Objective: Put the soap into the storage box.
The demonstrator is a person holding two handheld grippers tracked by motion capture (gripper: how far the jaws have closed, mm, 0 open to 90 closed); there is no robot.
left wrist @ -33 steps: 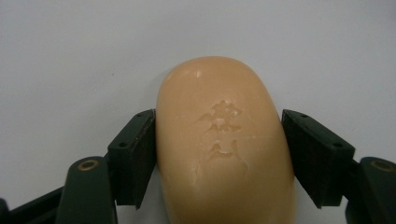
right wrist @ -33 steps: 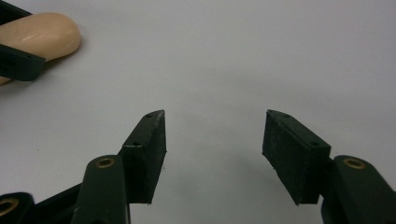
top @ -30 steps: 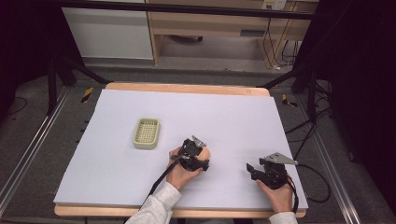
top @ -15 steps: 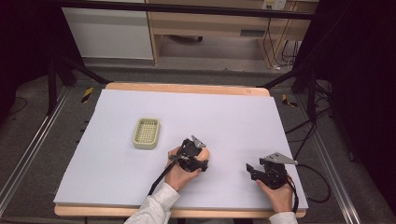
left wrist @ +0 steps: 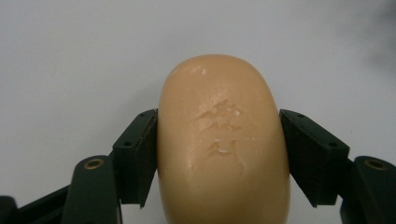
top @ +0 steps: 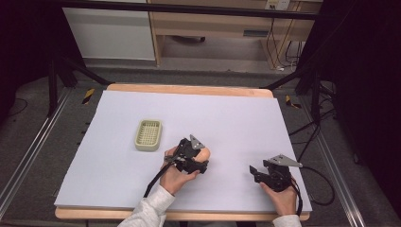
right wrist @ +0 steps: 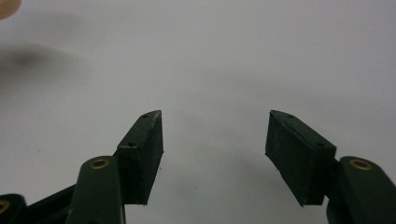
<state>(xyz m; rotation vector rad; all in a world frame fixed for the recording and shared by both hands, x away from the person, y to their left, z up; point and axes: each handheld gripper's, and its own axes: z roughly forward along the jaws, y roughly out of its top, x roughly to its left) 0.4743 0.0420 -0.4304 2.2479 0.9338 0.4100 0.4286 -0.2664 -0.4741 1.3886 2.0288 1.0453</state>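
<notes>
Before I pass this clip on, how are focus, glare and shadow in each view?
High view: sharp on the white table, dark at both sides. Left gripper view: the soap bar clamped in the left gripper is crisp, with small glints on its embossing. Right gripper view: the right gripper is sharp, with a soft blurred shadow at upper left.

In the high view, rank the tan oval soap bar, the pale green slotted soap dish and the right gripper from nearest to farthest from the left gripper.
1. Tan oval soap bar: clamped between the jaws of the left gripper.
2. Pale green slotted soap dish: up and to the left on the white table.
3. Right gripper: off to the right, near the table's front edge, jaws apart around nothing.
</notes>
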